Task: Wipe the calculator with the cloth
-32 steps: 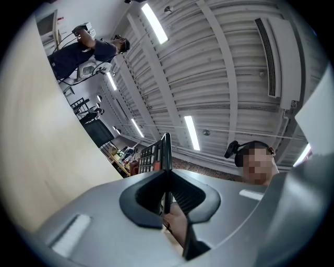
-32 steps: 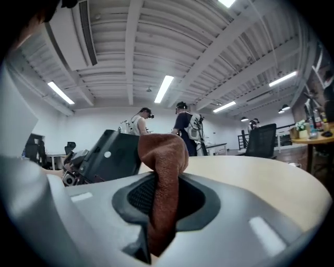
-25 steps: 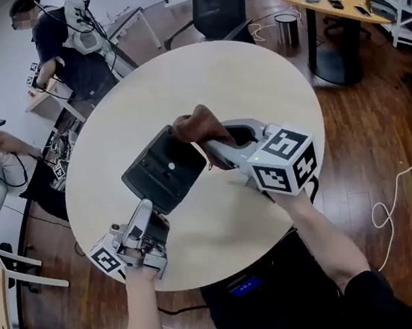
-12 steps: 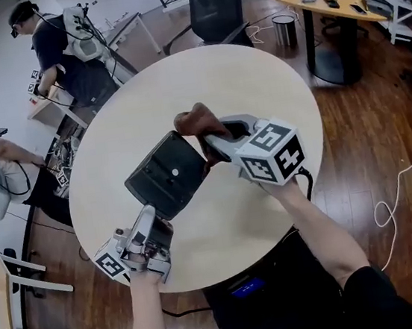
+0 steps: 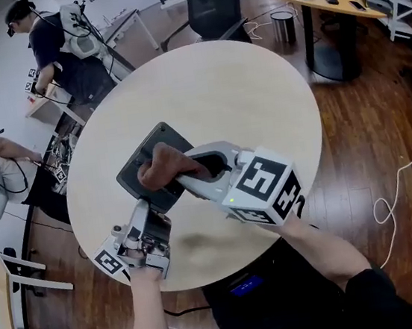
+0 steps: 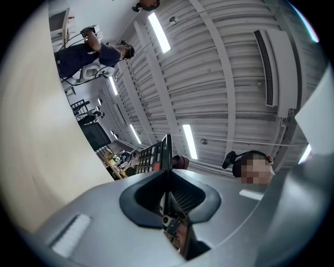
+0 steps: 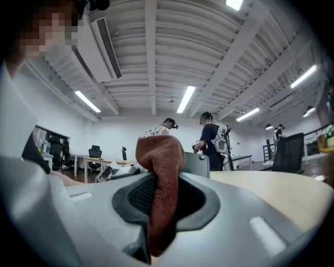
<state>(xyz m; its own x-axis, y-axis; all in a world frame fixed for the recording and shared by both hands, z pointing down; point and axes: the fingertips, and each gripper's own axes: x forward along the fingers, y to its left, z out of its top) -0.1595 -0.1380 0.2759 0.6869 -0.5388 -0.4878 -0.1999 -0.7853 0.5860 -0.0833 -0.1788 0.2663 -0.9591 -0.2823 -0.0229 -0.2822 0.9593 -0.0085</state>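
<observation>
- Sweeping left and nearer, the right gripper [image 5: 179, 175] has dragged the cloth [image 5: 158, 166] across the calculator [image 5: 163, 138], from its far right edge to the middle of its dark back face.
- Its jaws are clamped on the brown cloth, which bulges out past them.
- The left gripper [image 5: 150, 207] pinches the calculator's near edge tightly, holding it tilted above the left side of the table [image 5: 257, 93].
- One stroke over the back looks done. The key side, facing away, probably remains.
</observation>
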